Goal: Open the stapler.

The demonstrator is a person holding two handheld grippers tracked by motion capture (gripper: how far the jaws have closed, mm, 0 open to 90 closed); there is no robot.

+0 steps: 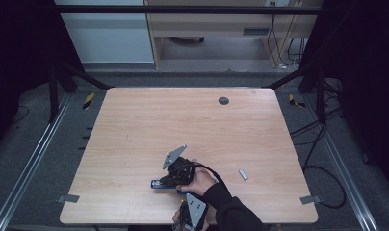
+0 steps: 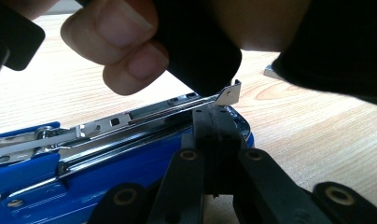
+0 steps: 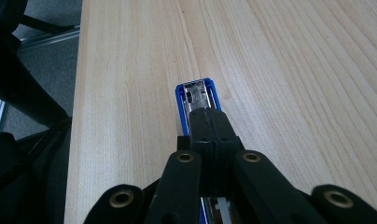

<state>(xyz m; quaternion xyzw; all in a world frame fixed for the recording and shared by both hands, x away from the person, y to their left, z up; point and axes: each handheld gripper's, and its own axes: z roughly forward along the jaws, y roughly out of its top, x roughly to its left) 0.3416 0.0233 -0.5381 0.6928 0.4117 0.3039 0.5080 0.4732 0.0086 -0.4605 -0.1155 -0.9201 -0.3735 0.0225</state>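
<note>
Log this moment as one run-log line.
stapler: blue, on table | left gripper: shut by magazine | right gripper: shut over stapler | staple strip: lying apart

- The right gripper (image 1: 175, 169) sits out in front, gripped by the right hand (image 1: 198, 181), its fingers (image 3: 210, 123) pressed together and pointing away to the left.
- The left gripper (image 1: 190, 214) is at the near edge, its fingers (image 2: 213, 126) closed too.
- A dark sleeve (image 1: 233, 211) covers the right forearm.
</note>
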